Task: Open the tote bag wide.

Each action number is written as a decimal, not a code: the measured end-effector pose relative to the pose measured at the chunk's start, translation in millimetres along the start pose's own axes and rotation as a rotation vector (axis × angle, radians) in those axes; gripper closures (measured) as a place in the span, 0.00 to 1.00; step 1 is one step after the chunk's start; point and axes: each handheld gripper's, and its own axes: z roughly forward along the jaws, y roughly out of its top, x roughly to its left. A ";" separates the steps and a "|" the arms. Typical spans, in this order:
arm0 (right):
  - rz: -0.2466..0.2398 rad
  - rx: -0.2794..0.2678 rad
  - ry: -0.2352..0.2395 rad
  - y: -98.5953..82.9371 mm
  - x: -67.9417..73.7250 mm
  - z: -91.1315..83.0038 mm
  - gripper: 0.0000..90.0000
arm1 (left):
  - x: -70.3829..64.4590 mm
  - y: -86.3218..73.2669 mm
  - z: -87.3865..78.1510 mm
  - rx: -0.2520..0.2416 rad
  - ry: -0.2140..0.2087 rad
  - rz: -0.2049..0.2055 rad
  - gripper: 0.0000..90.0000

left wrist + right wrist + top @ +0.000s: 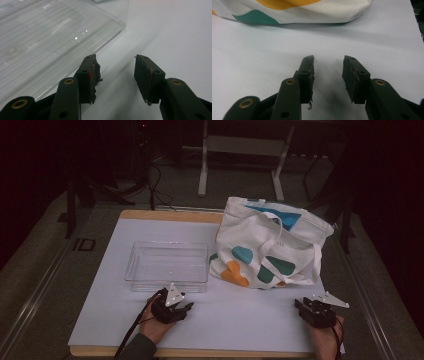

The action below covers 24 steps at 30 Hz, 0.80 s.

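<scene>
Tray [166, 265], clear plastic and with nothing in it, lies flat on the white sheet [240, 315] that covers the desk [170, 214], a little toward nine o'clock of the desk's middle. Its near wall runs just beyond the left tongs [188, 308], which sit at the tray's six o'clock, close to it but not touching. In the left gripper view the tray's rounded corner [121, 24] lies at about eleven o'clock from the left tongs [116, 75], whose jaws stand apart with only bare sheet between them.

At the tray's three o'clock, just beside it, a cream tote bag [270, 242] with teal and orange blotches slumps on the sheet, a blue item [280, 217] showing in its open mouth.

Right tongs [302, 305] rest near the desk's front edge, at the bag's five o'clock and well apart from the left pair. In the right gripper view the right tongs [328, 72] are released too, gripping nothing, and the bag's lower hem [294, 12] lies ahead at twelve o'clock.
</scene>
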 end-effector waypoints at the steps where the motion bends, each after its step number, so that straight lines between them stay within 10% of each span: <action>1: -0.001 -0.002 0.002 -0.1 0.5 -0.4 0.69 | 0.0 0.3 -2.0 -0.010 -0.005 -0.002 0.59; 8: 0.061 -0.032 0.061 0.1 -1.8 -4.1 0.71 | -7.0 7.0 -16.1 -0.048 -0.031 0.034 0.63; 24: 0.016 -0.052 0.057 16.9 -7.1 -20.6 0.92 | -7.3 35.3 -38.6 -0.053 -0.098 0.120 0.63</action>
